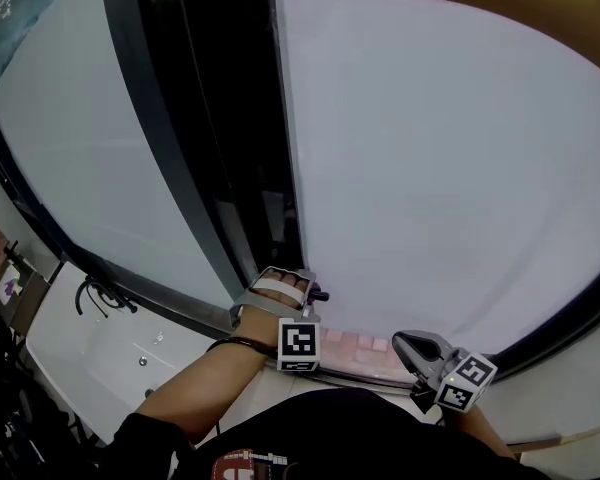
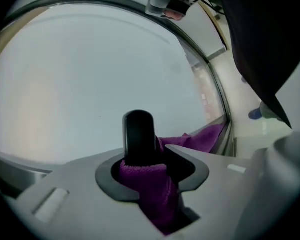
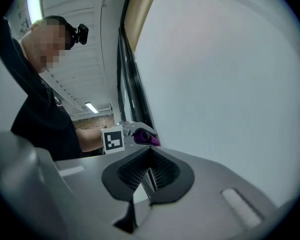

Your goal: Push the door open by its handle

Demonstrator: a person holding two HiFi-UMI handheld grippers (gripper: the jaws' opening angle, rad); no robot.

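The left gripper is clamping a purple cloth against a black bar at the left edge of the white door, beside a dark gap; the right gripper is hanging closed, empty.

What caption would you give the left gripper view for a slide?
Left tongs clamp a purple cloth in front of a pale door panel.

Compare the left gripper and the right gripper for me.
The left gripper clamps a purple cloth, with a black bar standing between its jaws; the right gripper is shut and empty. The left gripper is at the door's edge; the right gripper sits further along it. Both carry a marker cube.
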